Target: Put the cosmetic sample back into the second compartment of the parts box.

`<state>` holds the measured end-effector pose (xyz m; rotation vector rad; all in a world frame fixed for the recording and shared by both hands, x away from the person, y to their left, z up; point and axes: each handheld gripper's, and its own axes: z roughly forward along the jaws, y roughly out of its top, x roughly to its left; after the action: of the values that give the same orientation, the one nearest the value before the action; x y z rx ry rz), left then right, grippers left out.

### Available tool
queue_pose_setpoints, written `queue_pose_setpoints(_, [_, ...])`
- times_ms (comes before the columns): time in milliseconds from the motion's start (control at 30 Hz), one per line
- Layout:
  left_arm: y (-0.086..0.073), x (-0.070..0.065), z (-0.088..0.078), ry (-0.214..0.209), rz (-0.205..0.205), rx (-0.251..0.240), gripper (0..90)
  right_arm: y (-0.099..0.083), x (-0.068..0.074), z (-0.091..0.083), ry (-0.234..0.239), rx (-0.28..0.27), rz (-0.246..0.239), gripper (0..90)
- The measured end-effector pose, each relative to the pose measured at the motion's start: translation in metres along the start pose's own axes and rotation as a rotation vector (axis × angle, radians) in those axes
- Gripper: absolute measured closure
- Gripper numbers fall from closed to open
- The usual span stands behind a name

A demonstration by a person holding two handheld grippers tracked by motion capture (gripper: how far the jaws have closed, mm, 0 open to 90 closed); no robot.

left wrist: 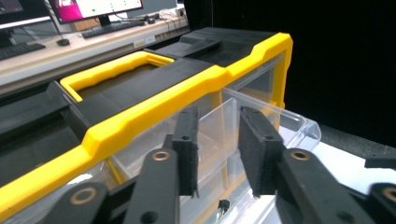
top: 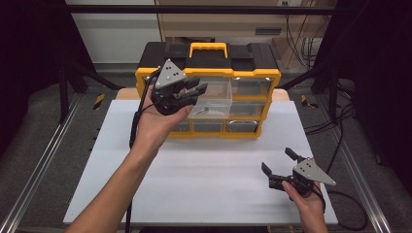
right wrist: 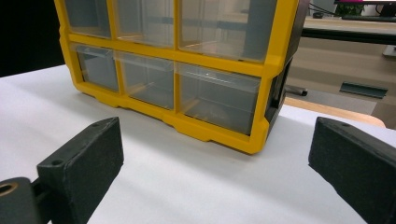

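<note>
A yellow and black organizer box (top: 252, 73) with clear drawers stands at the back of the white table (top: 204, 179). One clear drawer (top: 216, 97) in its upper row is pulled out, and a small dark part (top: 203, 110) lies inside it. My left gripper (top: 198, 88) hovers at the drawer's left front corner, pointing right. Its jaws stand a little apart with nothing pressed between them. In the left gripper view its own jaws (left wrist: 215, 116) frame the drawer (left wrist: 289, 126), with the small part (left wrist: 223, 205) below. My right gripper (top: 277, 160) is held wide open and empty over the table's front right, facing the organizer box (right wrist: 187, 65).
The box has a yellow carry handle (top: 209, 48) on its black lid. Metal rails (top: 43, 160) run along both sides of the table, and cables (top: 340, 145) trail at the right. A desk with a monitor (left wrist: 93, 7) and keyboard lies beyond the box.
</note>
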<state>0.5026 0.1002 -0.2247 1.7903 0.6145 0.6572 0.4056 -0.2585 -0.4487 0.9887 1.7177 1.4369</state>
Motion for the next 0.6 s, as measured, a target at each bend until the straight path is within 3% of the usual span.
queue_pose_setpoints(400, [0.002,-0.009,-0.007,0.017,0.034,-0.042,46.4,0.000,0.000,0.000,0.001,-0.003,0.001,3.5])
queue_pose_setpoints(600, [0.000,-0.012,-0.009,0.021,0.031,-0.048,35.1,0.000,0.000,0.000,0.000,-0.004,0.001,3.6])
